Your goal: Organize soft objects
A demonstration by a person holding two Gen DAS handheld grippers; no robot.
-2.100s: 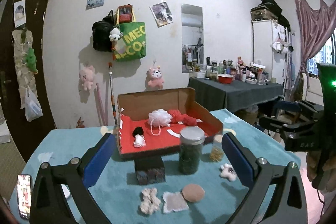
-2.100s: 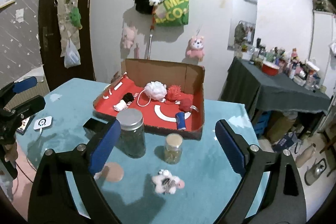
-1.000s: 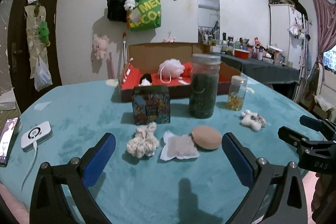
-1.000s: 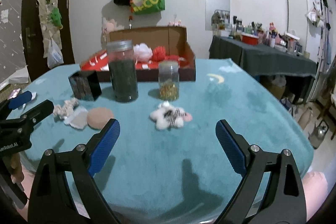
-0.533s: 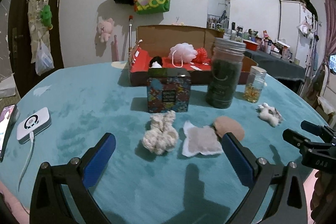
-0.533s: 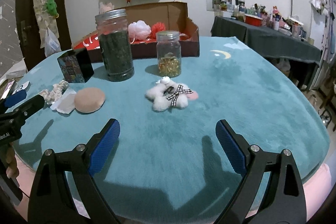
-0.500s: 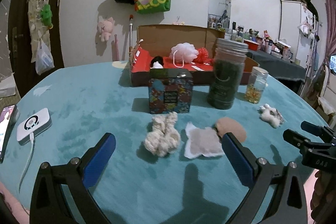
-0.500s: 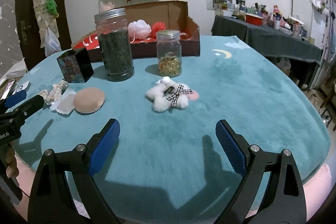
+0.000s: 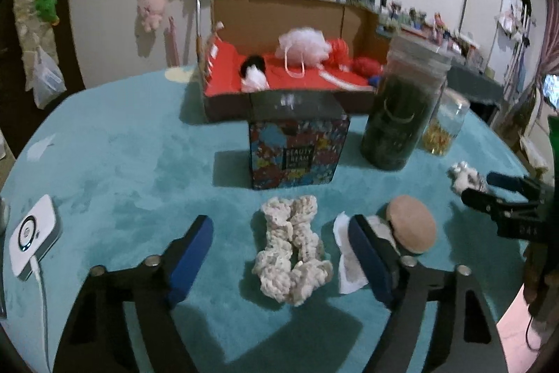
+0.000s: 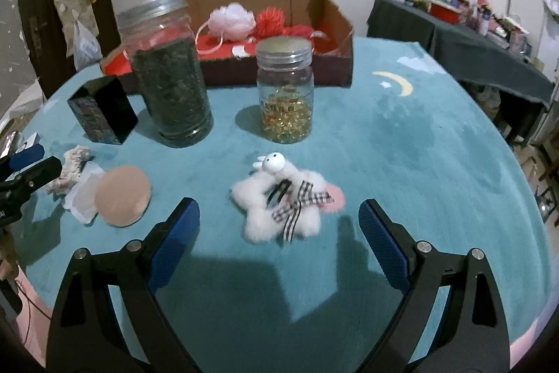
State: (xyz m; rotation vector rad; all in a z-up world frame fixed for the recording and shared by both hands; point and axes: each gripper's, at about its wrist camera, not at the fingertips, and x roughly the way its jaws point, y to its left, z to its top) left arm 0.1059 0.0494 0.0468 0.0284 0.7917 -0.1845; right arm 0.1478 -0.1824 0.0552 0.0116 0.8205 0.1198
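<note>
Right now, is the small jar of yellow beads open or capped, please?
Capped: a metal lid sits on the small jar, standing upright.

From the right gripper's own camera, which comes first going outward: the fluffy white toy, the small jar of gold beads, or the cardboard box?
1. Fluffy white toy, just ahead of the right gripper, between its fingers.
2. Small jar, behind the toy.
3. Cardboard box, at the table's far side.

Black forked left gripper [image 9: 281, 254] and right gripper [image 10: 278, 228], blue-padded jaws, silver screws, perhaps white lettering.
</note>
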